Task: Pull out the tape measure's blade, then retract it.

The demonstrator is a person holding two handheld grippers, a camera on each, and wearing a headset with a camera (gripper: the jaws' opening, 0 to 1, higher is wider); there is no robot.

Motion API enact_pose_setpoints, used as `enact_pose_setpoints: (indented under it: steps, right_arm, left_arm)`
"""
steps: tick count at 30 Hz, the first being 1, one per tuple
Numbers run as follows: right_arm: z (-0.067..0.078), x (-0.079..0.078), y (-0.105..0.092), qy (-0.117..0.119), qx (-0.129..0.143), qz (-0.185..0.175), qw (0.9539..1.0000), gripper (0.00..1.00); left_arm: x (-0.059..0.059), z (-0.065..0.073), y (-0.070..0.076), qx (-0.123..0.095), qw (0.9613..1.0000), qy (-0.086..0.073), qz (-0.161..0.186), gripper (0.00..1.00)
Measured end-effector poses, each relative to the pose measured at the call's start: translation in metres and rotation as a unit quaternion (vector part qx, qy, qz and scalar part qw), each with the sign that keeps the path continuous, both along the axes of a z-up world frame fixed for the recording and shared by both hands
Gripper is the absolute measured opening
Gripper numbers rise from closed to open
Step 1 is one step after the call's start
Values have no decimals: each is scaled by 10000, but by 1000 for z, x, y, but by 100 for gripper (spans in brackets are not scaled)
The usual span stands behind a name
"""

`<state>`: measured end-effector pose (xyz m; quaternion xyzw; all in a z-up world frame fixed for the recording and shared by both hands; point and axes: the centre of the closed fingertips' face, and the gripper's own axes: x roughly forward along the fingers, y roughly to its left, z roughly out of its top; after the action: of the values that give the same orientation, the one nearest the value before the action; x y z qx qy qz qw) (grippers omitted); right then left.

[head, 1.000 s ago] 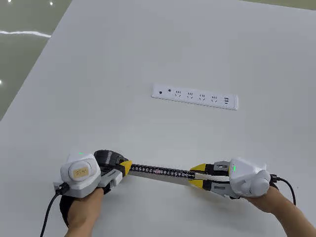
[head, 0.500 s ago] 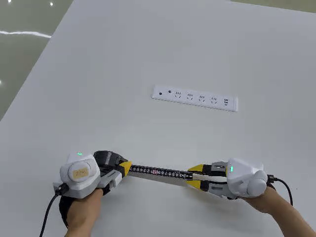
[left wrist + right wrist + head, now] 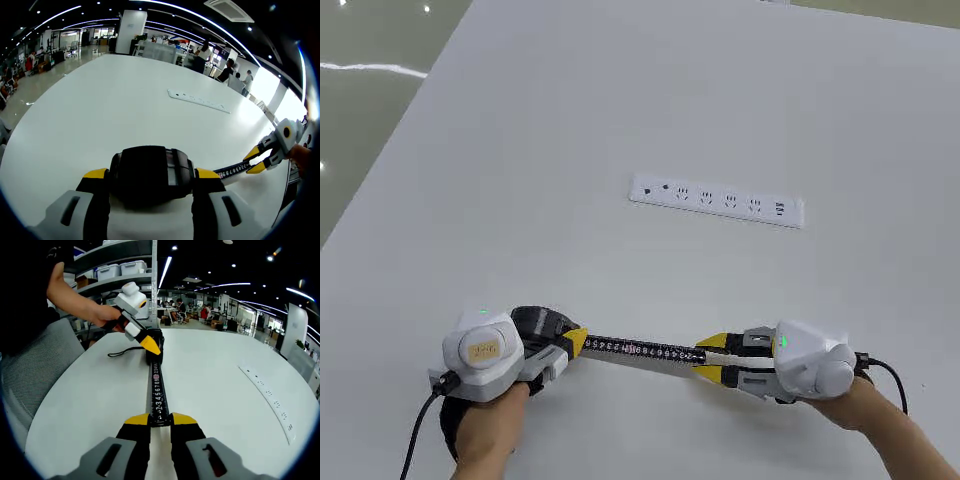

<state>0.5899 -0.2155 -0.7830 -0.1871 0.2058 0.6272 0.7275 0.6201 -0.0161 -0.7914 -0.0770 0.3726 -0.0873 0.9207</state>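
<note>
The black tape measure case (image 3: 540, 322) rests on the white table, and my left gripper (image 3: 560, 337) is shut around it. In the left gripper view the case (image 3: 152, 162) sits squeezed between the yellow-tipped jaws of my left gripper (image 3: 151, 175). A black blade (image 3: 642, 349) with white numerals runs from the case rightwards to my right gripper (image 3: 704, 358), which is shut on the blade's end. In the right gripper view the blade (image 3: 156, 382) stretches from my right gripper (image 3: 160, 420) straight to the far case (image 3: 154, 349).
A white power strip (image 3: 716, 199) lies on the table (image 3: 620, 100) beyond the grippers. A black cable (image 3: 418, 430) trails from the left gripper. The table's left edge (image 3: 390, 150) drops to a glossy floor. People and desks stand far behind.
My right gripper has drifted slightly left toward the case, so the exposed blade is a little shorter. The left gripper and case have stayed put.
</note>
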Motion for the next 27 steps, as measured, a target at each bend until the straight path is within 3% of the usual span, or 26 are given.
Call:
enact_pose_setpoints:
  steps: [27]
  right_arm:
    - [2,1,8,2,34,30,10000,14]
  left_arm:
    - [0,0,1,-55,10000,10,7,63]
